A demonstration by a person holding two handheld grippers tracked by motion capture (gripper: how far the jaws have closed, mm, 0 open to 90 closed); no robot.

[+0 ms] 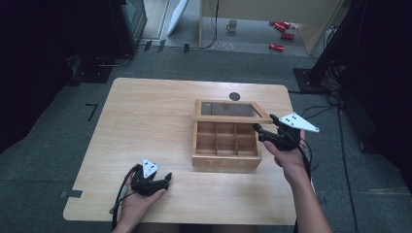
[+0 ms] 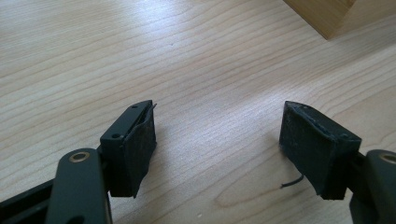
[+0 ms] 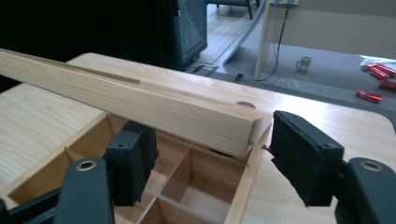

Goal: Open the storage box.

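So the wooden tea box [image 1: 226, 154] sits right of centre on the light wood table [image 1: 145, 111], with "TEA" on its front face and its glass-paned lid [image 1: 230, 111] lifted partway, hinged along the far edge. You can see the open compartments [image 1: 225, 138] underneath, a grid of small square cells. The right hand [image 1: 290, 160] comes in from the bottom right, forearm angled up and slightly inward, holding the right gripper [image 1: 262, 130] at the box's right side with its grey three-cornered plate [image 1: 298, 122] tipped up on top. In the right gripper view the jaws stand wide apart with the near right corner of the lid's front rail [image 3: 140, 108] between and just above them; the right pad [image 3: 301, 156] is right beside that corner, but I can't tell if it actually touches, and the left pad [image 3: 133, 161] hangs over the compartments. Not gripping anything as far as I can see. The left hand [image 1: 137, 204] rests low near the table's front edge, well apart from the box, palm cupping the left gripper [image 1: 165, 180], which points right toward the box. Its jaws are spread wide too, nothing between them but bare tabletop, with a corner of the box [image 2: 322, 16] showing at the top right of the left gripper view.
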